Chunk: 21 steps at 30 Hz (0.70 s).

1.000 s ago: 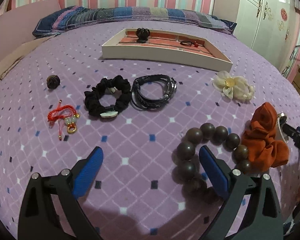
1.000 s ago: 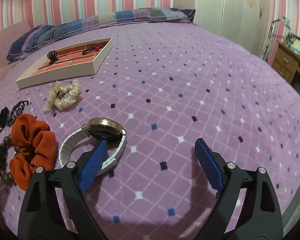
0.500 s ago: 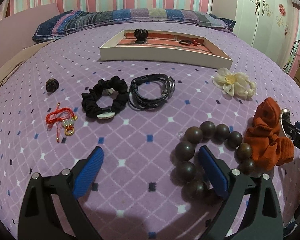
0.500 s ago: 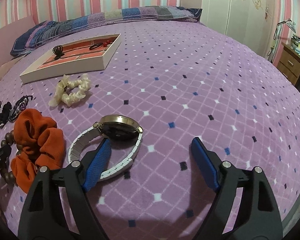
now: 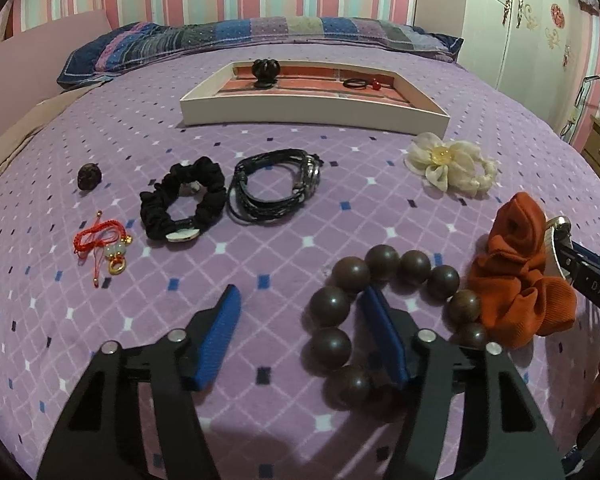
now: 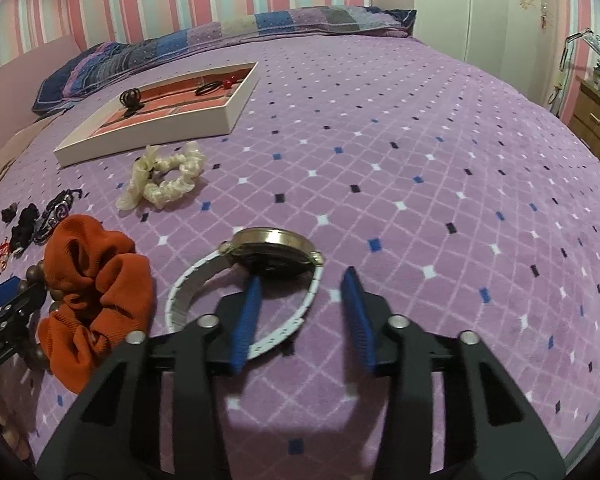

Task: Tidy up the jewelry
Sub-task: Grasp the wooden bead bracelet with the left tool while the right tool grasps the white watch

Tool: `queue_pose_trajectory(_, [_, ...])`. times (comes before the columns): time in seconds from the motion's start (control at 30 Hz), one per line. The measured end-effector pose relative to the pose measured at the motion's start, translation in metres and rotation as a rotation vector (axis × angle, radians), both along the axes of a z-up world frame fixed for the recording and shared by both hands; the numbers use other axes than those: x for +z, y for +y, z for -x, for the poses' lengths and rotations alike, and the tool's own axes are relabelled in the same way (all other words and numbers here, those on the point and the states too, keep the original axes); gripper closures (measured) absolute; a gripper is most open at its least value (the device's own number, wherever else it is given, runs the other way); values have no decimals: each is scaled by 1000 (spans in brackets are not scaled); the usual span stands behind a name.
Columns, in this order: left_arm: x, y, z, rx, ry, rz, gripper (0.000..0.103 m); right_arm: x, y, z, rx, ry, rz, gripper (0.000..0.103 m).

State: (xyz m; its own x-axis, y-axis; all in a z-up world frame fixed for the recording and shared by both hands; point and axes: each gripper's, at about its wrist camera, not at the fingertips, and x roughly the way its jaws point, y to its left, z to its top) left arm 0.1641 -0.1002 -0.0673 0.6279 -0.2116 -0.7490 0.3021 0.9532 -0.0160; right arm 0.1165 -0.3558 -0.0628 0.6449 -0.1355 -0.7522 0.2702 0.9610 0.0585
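A bracelet of big brown wooden beads lies on the purple bedspread. My left gripper is closing over its left side, with one finger inside the ring and the other outside. The pads stand apart from the beads. A gold-cased watch on a white band lies in front of my right gripper. That gripper is closing astride the band's right side without pressing on it. The white tray at the back holds a black claw clip and a black hair tie.
An orange scrunchie lies between the bracelet and the watch. A cream flower scrunchie, black braided bracelet, black scrunchie, red string charm and dark bead lie loose. A nightstand stands past the bed's right edge.
Both grippers' jaws have narrowed: the left around the bead ring's side, the right around the watch band. Neither hand has shifted much, and nothing has lifted.
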Motion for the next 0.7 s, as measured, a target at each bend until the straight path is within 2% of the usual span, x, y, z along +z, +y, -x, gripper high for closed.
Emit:
queue_pose_trajectory(0.03, [0,0,0,-4,2,2,44,0,1,-1,5,2,-2,75])
queue_pose_trajectory(0.1, [1,0,1,-18,10,11,52,0,2,-1,7,2,6,77])
queue_pose_trajectory(0.17, [2,-2,1,-34,15,18,58,1,1,-1,7,-1,2,84])
queue_pose_trajectory(0.33, [4,-7,2,-48,17,24,65,2,2,-3,14,-11,15,86])
queue_pose_trajectory(0.43, [5,-8,-2,-55,22,41,74,3,2,-4,12,-18,13,86])
queue_pose_trajectory(0.7, [13,-14,-1,-54,-12,41,76,8,-2,-4,11,-45,8,92])
